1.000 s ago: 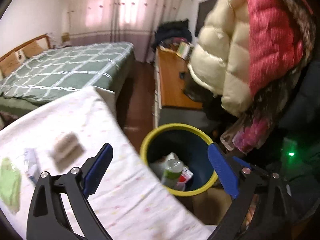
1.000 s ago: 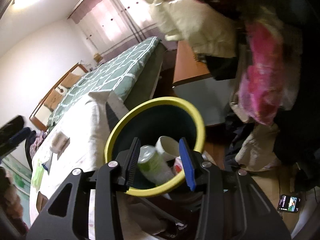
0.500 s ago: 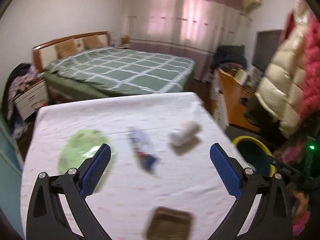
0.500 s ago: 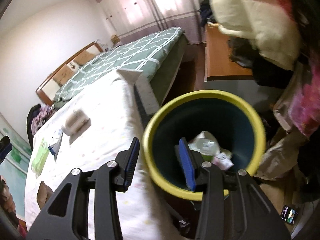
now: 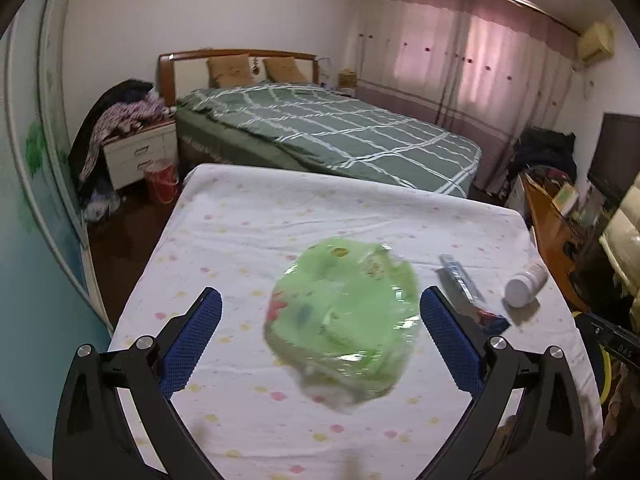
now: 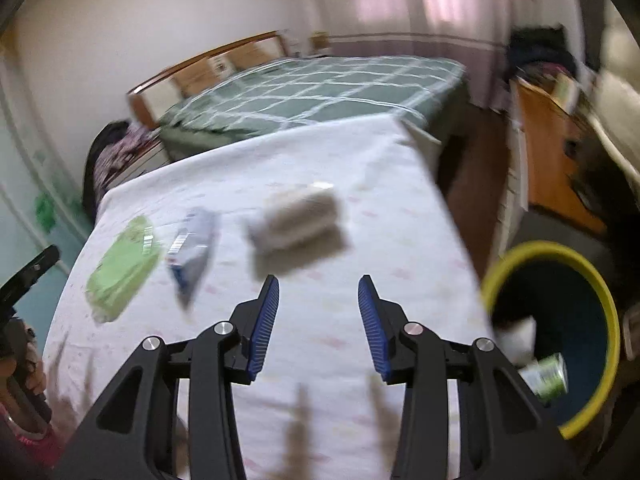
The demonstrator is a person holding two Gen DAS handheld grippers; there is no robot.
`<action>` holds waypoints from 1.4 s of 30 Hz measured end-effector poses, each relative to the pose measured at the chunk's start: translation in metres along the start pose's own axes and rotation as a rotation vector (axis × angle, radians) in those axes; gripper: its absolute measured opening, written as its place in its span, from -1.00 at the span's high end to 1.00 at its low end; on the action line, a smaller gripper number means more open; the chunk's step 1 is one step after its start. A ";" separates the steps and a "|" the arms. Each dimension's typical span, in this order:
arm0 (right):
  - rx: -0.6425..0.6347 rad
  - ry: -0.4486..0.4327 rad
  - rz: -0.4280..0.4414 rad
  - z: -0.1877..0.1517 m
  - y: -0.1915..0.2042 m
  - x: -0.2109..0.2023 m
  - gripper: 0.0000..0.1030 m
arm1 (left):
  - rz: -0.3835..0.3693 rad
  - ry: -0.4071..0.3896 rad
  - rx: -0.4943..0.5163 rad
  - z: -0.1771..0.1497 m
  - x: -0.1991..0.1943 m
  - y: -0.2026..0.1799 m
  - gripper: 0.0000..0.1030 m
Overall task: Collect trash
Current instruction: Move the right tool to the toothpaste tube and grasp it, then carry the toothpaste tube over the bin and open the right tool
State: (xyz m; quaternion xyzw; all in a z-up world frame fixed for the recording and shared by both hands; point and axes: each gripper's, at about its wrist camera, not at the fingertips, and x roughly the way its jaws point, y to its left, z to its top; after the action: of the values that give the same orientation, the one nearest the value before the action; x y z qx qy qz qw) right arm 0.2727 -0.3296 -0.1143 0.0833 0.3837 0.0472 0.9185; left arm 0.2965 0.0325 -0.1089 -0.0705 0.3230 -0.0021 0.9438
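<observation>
On the white spotted tablecloth point(image 5: 248, 216) lies a crumpled green plastic package point(image 5: 344, 320). My left gripper point(image 5: 320, 320) hovers just over it, open, with the package in the wide gap between the blue pads and neither pad touching it. To the package's right lie a blue and silver wrapper point(image 5: 466, 290) and a white bottle point(image 5: 524, 284) on its side. My right gripper point(image 6: 318, 312) is open and holds nothing above the cloth, short of the bottle point(image 6: 296, 220). The wrapper point(image 6: 192, 248) and the package point(image 6: 124, 264) lie to its left.
A yellow-rimmed bin point(image 6: 532, 250) stands off the table's right edge with a green can point(image 6: 548, 372) and other trash inside. A green checked bed point(image 5: 328, 132) lies beyond the table. An orange wooden desk point(image 6: 548, 148) and hanging coats are to the right. A person's hand point(image 6: 24, 364) holds the left gripper's handle.
Both grippers swung left from the bin to the table. The left one has closed in on the green package. The right one now faces the white bottle, its jaws unchanged.
</observation>
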 end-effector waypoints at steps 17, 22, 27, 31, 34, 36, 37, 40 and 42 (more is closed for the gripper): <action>-0.271 0.209 0.036 0.035 0.126 0.109 0.09 | 0.016 -0.003 -0.104 -0.010 0.005 0.021 -0.90; -0.269 0.256 0.033 0.029 0.123 0.125 0.20 | 0.009 0.003 -0.084 -0.011 0.005 0.014 -0.90; -0.268 0.250 0.024 0.028 0.121 0.123 0.83 | 0.005 0.009 -0.080 -0.012 0.006 0.011 -0.90; -0.264 0.202 0.026 0.031 0.117 0.105 0.89 | 0.003 0.015 -0.077 -0.012 0.008 0.010 -0.90; -0.248 0.161 0.037 0.033 0.113 0.086 0.89 | 0.001 0.017 -0.072 -0.013 0.008 0.007 -0.90; -0.225 0.124 0.058 0.030 0.106 0.068 0.89 | -0.003 0.016 -0.068 -0.013 0.008 0.006 -0.90; -0.213 0.111 0.062 0.029 0.102 0.060 0.89 | -0.005 0.015 -0.063 -0.013 0.008 0.005 -0.90; -0.158 0.064 0.075 0.022 0.081 0.033 0.89 | -0.013 0.015 -0.048 -0.014 0.007 0.000 -0.90; -0.116 0.035 0.056 0.016 0.064 0.017 0.89 | -0.021 0.015 -0.029 -0.015 0.007 -0.005 -0.90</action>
State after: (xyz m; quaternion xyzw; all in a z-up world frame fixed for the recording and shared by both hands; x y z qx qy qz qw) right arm 0.2945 -0.2661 -0.1025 0.0397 0.3939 0.0967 0.9132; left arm 0.2928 0.0249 -0.1244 -0.0875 0.3294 -0.0080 0.9401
